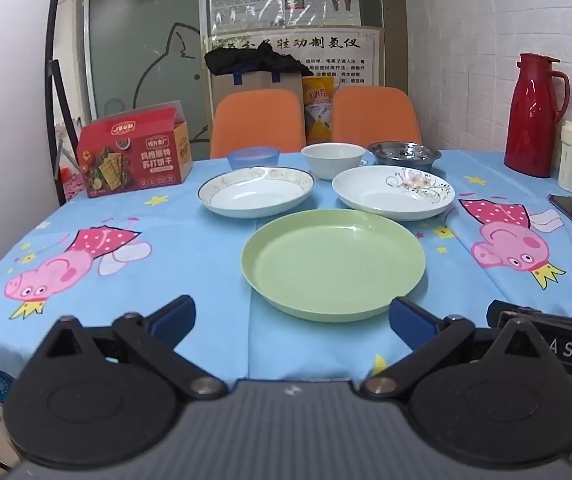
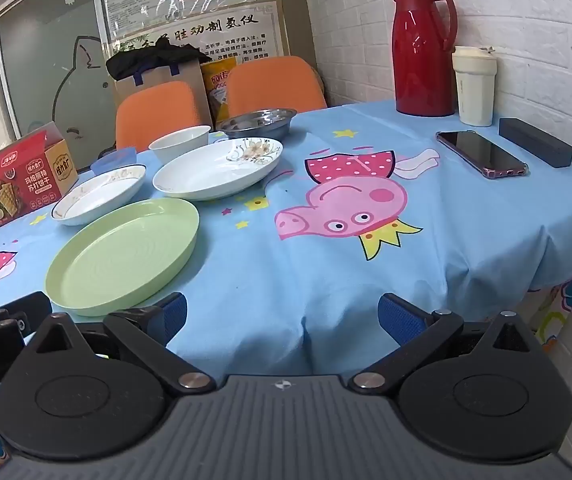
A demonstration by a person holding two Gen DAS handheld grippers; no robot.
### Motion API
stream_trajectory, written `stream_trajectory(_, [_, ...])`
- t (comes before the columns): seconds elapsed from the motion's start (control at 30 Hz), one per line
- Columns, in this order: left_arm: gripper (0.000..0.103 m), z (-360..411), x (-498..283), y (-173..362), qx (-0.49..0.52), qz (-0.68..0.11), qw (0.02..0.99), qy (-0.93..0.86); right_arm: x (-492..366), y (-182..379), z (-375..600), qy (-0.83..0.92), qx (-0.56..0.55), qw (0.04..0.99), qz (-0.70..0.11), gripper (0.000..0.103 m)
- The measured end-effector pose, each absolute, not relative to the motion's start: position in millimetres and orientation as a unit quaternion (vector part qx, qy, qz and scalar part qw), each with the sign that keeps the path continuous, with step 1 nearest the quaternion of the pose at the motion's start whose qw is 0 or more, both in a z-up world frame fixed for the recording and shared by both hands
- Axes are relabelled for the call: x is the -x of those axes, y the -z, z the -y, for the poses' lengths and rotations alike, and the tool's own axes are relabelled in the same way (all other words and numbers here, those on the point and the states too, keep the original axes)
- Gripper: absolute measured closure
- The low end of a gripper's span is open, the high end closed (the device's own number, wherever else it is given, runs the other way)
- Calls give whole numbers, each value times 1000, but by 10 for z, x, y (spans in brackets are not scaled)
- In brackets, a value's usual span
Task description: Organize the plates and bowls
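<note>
A green plate (image 1: 333,264) lies nearest on the blue tablecloth, also in the right wrist view (image 2: 123,255). Behind it lie a blue-rimmed white plate (image 1: 255,196) (image 2: 99,196) and a flower-patterned white plate (image 1: 393,192) (image 2: 217,170). Further back stand a blue bowl (image 1: 253,157) (image 2: 115,159), a white bowl (image 1: 333,160) (image 2: 179,143) and a steel bowl (image 1: 404,154) (image 2: 257,122). My left gripper (image 1: 292,320) is open and empty at the table's near edge, just before the green plate. My right gripper (image 2: 281,316) is open and empty, to the right of the green plate.
A red cracker box (image 1: 135,156) stands at the far left. A red thermos (image 2: 422,48), a cream cup (image 2: 474,86), a phone (image 2: 482,154) and a black case (image 2: 536,142) sit along the right by the brick wall. Two orange chairs (image 1: 255,120) stand behind the table.
</note>
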State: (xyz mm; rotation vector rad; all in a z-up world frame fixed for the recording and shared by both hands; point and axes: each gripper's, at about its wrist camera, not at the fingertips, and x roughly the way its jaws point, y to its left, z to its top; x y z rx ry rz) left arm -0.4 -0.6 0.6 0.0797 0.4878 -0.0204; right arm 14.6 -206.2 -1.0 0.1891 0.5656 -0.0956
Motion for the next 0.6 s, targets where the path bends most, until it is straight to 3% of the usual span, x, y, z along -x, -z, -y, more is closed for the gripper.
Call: stream_trajectory(0.6, [0,4,1,5,-36,-244,969,11,-138,16,2069,49,-93,954,-280,0])
